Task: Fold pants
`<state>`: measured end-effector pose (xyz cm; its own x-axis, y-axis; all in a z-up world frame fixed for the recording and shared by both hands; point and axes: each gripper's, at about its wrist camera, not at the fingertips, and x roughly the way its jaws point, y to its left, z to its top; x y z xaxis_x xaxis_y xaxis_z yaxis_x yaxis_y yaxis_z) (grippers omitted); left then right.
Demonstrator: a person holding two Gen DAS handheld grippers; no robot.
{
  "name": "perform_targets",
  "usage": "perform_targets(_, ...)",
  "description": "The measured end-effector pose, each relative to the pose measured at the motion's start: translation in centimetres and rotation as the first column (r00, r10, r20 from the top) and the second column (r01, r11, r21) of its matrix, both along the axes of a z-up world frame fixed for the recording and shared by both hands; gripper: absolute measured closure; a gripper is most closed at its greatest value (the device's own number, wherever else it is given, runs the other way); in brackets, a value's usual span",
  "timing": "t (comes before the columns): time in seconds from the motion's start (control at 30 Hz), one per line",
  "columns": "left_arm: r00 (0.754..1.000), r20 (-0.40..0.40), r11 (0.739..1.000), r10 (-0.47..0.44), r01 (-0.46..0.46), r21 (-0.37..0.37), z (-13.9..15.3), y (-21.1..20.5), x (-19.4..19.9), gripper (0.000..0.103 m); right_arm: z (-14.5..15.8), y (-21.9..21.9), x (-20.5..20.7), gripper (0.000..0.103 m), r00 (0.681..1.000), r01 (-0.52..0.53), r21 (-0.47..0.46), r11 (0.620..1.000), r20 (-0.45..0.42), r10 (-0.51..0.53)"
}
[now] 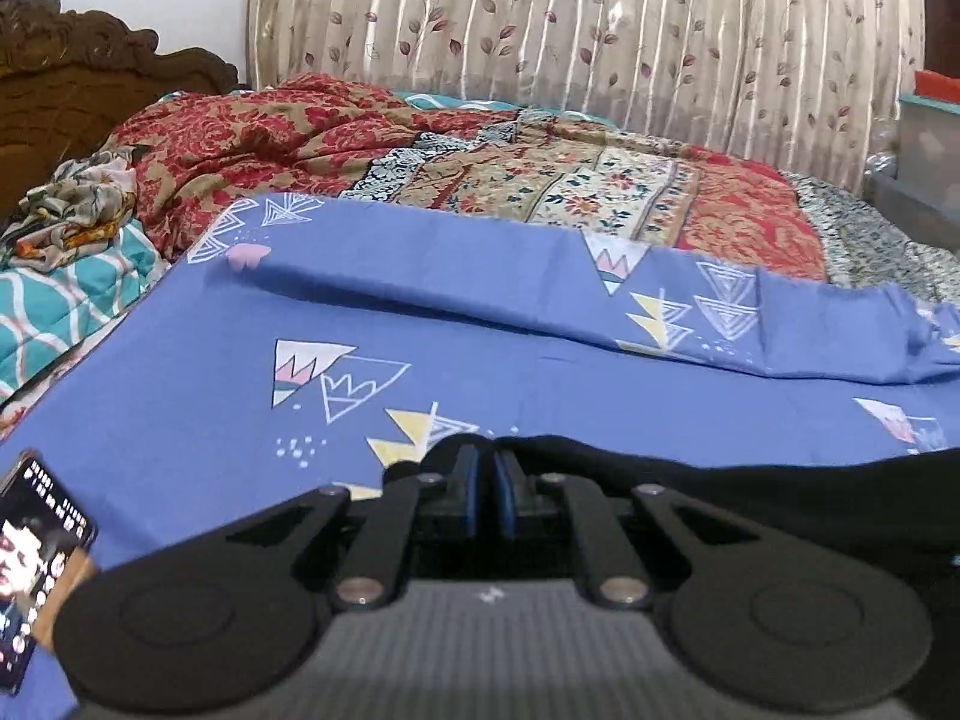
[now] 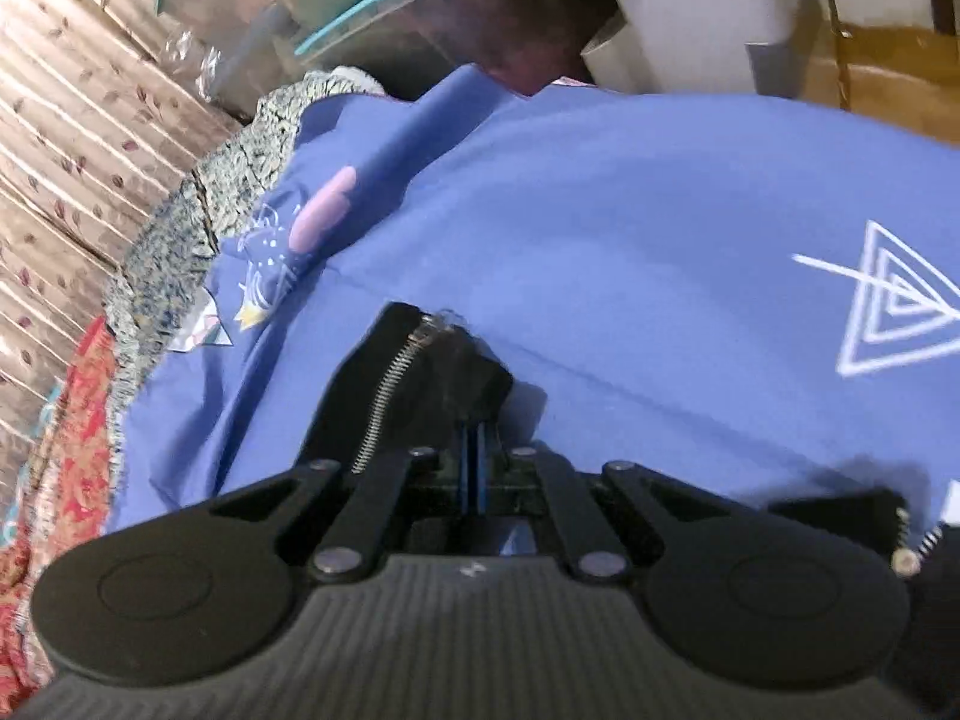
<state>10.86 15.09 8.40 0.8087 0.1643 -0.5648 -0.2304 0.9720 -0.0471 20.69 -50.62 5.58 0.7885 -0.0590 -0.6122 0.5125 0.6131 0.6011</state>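
Left gripper (image 1: pixel 487 468) clamped on black pants (image 1: pixel 750 480) over the blue sheet (image 1: pixel 180 408), right gripper (image 2: pixel 477 420) pinching, seemingly, their zipper (image 2: pixel 390 384) edge

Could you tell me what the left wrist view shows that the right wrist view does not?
Only the left wrist view shows the carved wooden headboard, the phone with its lit screen and the teal patterned cloth. Only the right wrist view shows the pants' zipper and a tan bag. Both show the blue sheet, the leaf-print curtain, the red floral quilt and the black pants, with the left gripper and right gripper each shut on them.
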Motion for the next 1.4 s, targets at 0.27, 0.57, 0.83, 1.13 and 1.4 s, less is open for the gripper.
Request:
perform_targets(0.27,0.998,0.067,0.994,0.002,0.005,-0.110,3.0,0.0,-4.6,0.096,6.2,0.2,-4.5,0.098,0.980,-0.055,-0.062,0.997,0.187,0.065)
perform_targets(0.57,0.999,0.015,0.981,-0.050,0.052,-0.189,1.5,0.7,-15.9,0.095,2.9,-6.3,-17.7,0.097,0.984,0.007,-0.048,0.999,0.179,0.002)
perform_targets(0.83,0.986,-0.156,0.971,-0.052,0.013,-0.239,-1.8,1.3,-19.4,0.062,-4.8,-9.8,-23.3,0.059,0.942,0.329,-0.012,0.944,-0.057,-0.330)
perform_targets(1.13,0.999,-0.018,0.971,0.034,-0.038,-0.235,2.7,7.0,-14.1,0.026,2.6,0.4,-14.8,0.059,0.973,-0.180,-0.186,0.966,0.112,0.203)
perform_targets(1.4,0.982,-0.167,0.972,-0.092,0.052,-0.231,-2.1,4.6,-5.6,0.020,2.4,27.6,-4.9,0.039,0.496,-0.817,-0.365,0.447,-0.049,0.867)
